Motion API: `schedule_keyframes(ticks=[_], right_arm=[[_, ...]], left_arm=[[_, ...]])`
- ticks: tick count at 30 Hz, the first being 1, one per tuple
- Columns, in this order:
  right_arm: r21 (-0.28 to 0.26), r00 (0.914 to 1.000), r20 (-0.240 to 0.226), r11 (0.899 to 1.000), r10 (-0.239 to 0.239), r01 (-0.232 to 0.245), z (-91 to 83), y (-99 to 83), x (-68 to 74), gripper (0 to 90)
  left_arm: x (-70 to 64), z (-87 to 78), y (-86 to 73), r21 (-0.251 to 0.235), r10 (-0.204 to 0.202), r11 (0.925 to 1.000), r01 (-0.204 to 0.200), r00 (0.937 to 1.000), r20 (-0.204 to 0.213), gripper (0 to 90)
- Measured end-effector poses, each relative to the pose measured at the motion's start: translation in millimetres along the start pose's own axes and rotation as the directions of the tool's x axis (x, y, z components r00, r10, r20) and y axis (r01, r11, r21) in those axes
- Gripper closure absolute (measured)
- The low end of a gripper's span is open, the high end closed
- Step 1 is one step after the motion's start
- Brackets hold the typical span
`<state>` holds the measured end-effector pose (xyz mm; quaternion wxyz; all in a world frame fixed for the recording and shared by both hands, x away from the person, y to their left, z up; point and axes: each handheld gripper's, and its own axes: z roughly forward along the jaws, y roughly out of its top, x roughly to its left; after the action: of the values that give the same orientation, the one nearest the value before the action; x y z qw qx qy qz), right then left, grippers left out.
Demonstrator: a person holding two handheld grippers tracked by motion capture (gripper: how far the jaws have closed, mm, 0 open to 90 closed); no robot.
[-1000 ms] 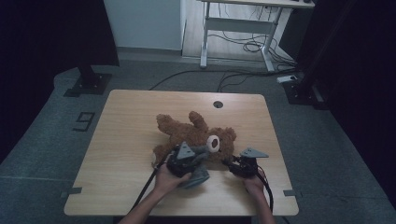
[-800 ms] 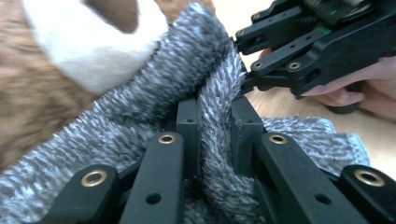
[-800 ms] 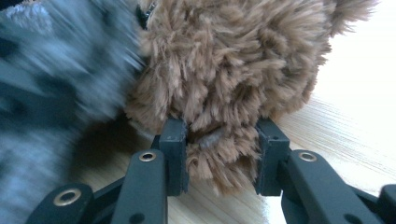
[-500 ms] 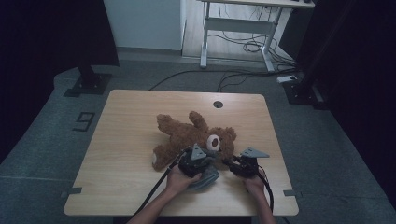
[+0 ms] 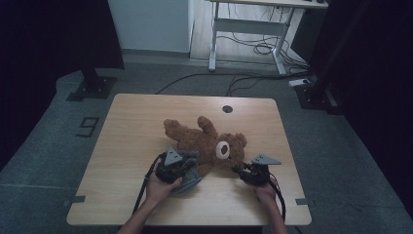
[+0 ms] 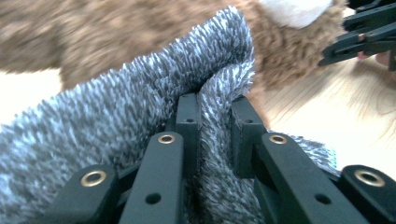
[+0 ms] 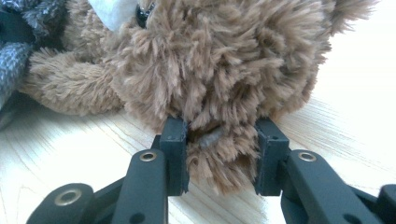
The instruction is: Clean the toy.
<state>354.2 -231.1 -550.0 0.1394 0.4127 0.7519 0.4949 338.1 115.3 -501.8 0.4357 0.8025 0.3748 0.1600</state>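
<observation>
The left gripper jaws clamp a grey cloth. The right gripper jaws pinch the teddy bear by one ear. That shallow tuft between the jaws could slip free if tugged.

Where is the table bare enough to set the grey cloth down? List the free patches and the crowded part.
Free: the left half of the table, between its left edge and the teddy bear; the far strip around the round hole; the near strip by the front edge. Crowded: centre-right, where the left gripper pinches the grey cloth and the right gripper grips the bear.
</observation>
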Motion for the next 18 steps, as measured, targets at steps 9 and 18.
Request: schedule_keyframes(ticks=[9, 18], right_arm=[[0.003, 1.0, 0.0, 1.0, -0.003, 0.003, -0.1, -0.1, 0.2, 63.4], [0.006, 1.0, 0.0, 1.0, -0.004, 0.004, -0.3, -0.2, 0.3, 63.2]], left_arm=[[37.6, -24.3, -13.4, -0.009, -0.082, 0.9966, 0.082, 0.9949, -0.059, 76.7], [35.0, -32.2, 1.2, -0.037, -0.079, 0.9963, 0.078, 0.9957, -0.047, 76.6]])
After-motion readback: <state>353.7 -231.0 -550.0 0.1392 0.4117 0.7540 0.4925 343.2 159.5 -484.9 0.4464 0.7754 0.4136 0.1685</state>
